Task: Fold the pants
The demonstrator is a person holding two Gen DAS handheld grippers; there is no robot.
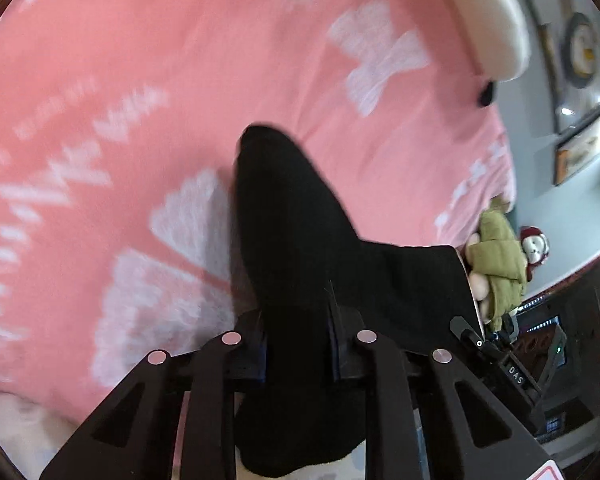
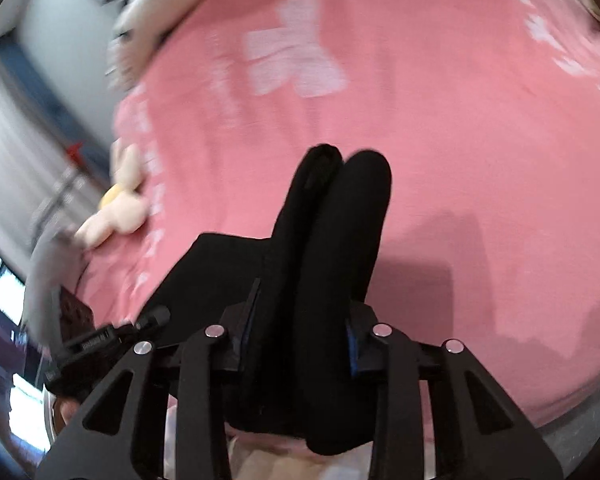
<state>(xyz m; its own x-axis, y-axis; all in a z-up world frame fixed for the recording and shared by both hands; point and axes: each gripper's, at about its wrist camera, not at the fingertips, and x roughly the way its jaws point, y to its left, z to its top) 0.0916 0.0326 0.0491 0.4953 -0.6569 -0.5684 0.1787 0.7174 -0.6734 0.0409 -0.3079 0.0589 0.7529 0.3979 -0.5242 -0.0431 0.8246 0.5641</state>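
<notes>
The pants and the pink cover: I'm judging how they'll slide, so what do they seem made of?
The pants look like soft matte black knit or fleece: no sheen, rounded folds, drooping limply from both claws. The cover looks like brushed cotton or similar, matte pink with white prints and shallow wrinkles. Motion blur leaves the weave of both open.

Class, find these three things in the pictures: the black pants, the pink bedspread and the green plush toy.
black pants (image 2: 332, 248): right wrist view, leg fabric.
pink bedspread (image 1: 180, 60): left wrist view, bare patch.
green plush toy (image 1: 500, 264): left wrist view, body.
</notes>
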